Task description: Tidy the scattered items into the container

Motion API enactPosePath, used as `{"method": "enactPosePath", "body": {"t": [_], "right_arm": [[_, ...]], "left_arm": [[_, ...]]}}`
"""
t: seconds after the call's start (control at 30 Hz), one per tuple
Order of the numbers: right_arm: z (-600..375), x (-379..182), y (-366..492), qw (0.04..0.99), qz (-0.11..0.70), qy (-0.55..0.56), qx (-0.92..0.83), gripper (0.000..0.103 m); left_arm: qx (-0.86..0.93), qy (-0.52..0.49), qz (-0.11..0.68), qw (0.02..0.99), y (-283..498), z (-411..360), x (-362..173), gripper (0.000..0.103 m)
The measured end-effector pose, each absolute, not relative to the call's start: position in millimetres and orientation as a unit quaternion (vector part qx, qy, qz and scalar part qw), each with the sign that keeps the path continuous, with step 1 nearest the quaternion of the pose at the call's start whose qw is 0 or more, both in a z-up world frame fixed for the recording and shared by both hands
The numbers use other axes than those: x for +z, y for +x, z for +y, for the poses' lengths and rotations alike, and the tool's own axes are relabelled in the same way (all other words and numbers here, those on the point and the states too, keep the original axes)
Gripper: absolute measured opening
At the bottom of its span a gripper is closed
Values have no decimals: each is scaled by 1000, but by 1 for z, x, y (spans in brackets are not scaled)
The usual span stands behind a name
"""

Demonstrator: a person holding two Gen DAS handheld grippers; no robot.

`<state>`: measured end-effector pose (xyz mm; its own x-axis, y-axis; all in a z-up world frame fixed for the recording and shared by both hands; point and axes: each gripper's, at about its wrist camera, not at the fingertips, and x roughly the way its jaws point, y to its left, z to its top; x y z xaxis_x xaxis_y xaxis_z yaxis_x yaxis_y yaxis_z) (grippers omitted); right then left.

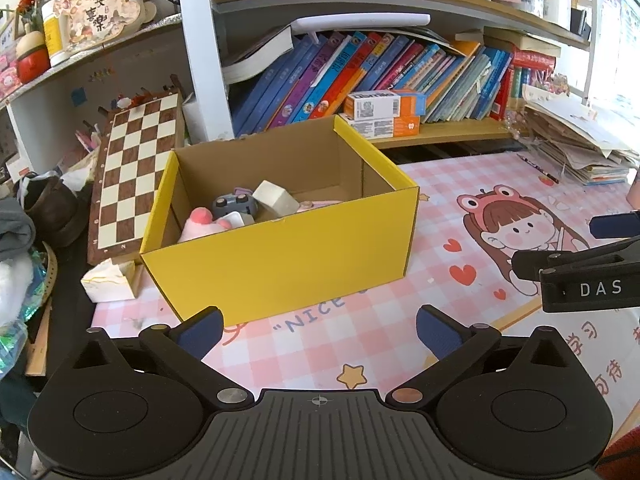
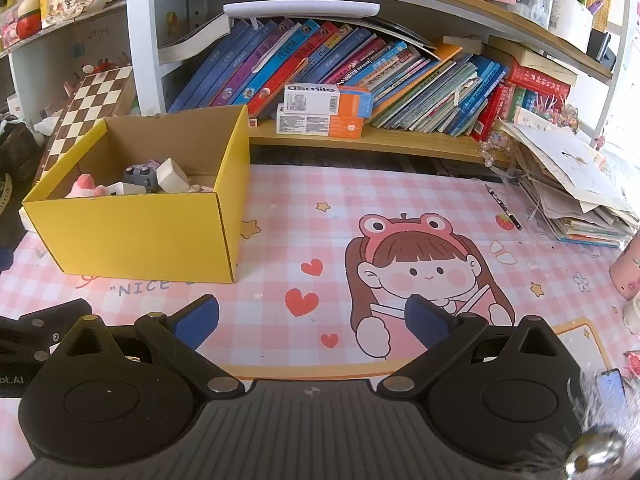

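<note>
The left gripper (image 1: 320, 330) has its jaws spread wide, with nothing between the blue pads (image 1: 202, 330); only the pink checked mat (image 1: 360, 344) shows through the gap. It hangs just short of the near wall of the yellow box (image 1: 280, 256), touching nothing. The right gripper (image 2: 314, 322) is equally wide apart and empty, held over the mat to the right of the yellow box, above the printed cartoon girl (image 2: 420, 276). In the left wrist view its black body shows at the right edge, well apart from the box.

The yellow box stands open-topped on the mat. Inside it, towards its left end, lie a pink plush toy (image 1: 202, 224), a grey toy (image 1: 234, 204) with two dark knobs, a white block (image 1: 276, 198) tilted on a corner, and a small white piece against the plush. Something pale pink lies flat on the box floor beside the block.

Left of the box a chessboard (image 1: 132, 168) leans, and a small white carton (image 1: 108, 280) sits by the box's near left corner. Behind the box, on the low shelf, two orange-and-white packs (image 1: 384, 114) are stacked before a row of leaning books (image 1: 360, 68). Far right of the box a pencil (image 2: 504, 206) lies on the mat near a heap of papers (image 2: 568, 184).
</note>
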<state>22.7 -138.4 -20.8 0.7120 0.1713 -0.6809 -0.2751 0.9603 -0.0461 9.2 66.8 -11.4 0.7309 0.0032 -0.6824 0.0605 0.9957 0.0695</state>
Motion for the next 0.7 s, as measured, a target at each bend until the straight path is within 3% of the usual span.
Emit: {"method": "enactPosePath", "body": {"t": [0.7], "right_arm": [[-136, -21, 23, 921, 361, -76, 123, 101]], "left_arm": [[-18, 38, 369, 928, 8, 64, -13, 103]]}}
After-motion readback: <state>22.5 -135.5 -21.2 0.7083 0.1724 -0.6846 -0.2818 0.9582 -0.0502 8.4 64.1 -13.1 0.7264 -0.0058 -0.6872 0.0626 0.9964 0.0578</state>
